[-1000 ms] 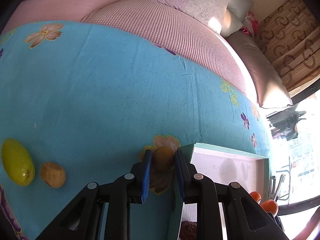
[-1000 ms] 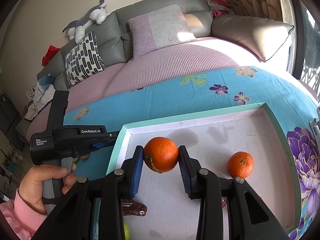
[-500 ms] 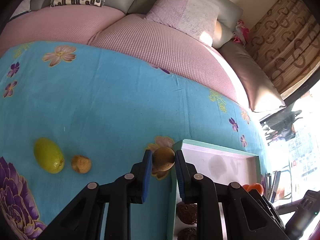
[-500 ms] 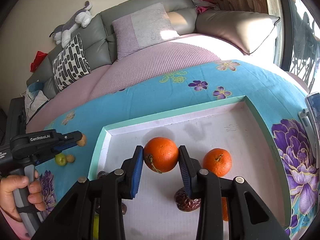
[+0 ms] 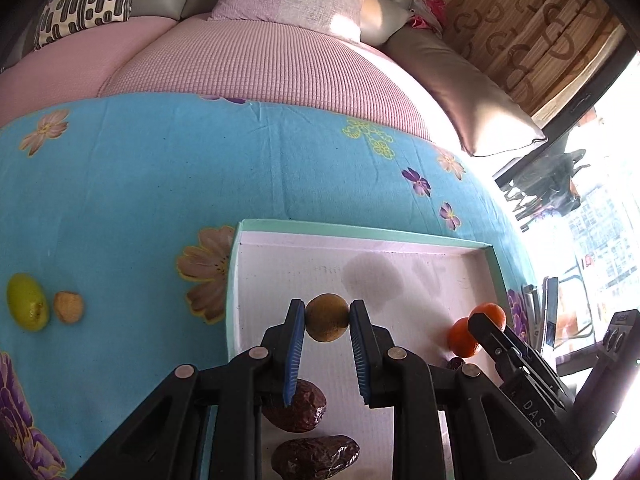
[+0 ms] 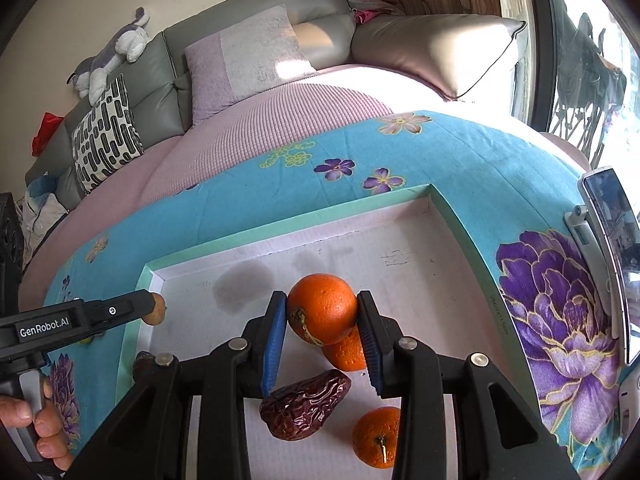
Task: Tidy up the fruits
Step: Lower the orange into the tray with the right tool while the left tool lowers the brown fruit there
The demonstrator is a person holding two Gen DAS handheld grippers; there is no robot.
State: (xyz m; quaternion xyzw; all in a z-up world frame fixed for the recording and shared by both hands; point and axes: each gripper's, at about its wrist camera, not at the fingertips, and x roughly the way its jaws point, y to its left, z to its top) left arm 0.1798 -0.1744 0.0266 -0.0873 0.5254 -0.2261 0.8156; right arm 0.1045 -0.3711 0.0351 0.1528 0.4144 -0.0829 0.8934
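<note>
Both tongs are loaded and hanging over the shallow white tray with the mint-green rim (image 5: pixel 362 232), so the step in hand is the drop-off. The left tongs (image 5: pixel 327 318) pinch a small round brownish-yellow fruit (image 5: pixel 327 317) above the tray's left part; the right tongs (image 6: pixel 322 310) clamp a large orange (image 6: pixel 321 307) above a second orange (image 6: pixel 346 350), a wrinkled dark-brown date (image 6: pixel 306 406) and a small mandarin (image 6: pixel 376 436). On the blue flowered table cloth (image 5: pixel 140 184), outside the tray, lie a yellow-green oval fruit (image 5: pixel 27 307) and a small tan nut-like fruit (image 5: pixel 69 307). Next, I judge, each load should be lowered onto bare tray floor before release, the orange clear of its neighbours so it does not roll.
</note>
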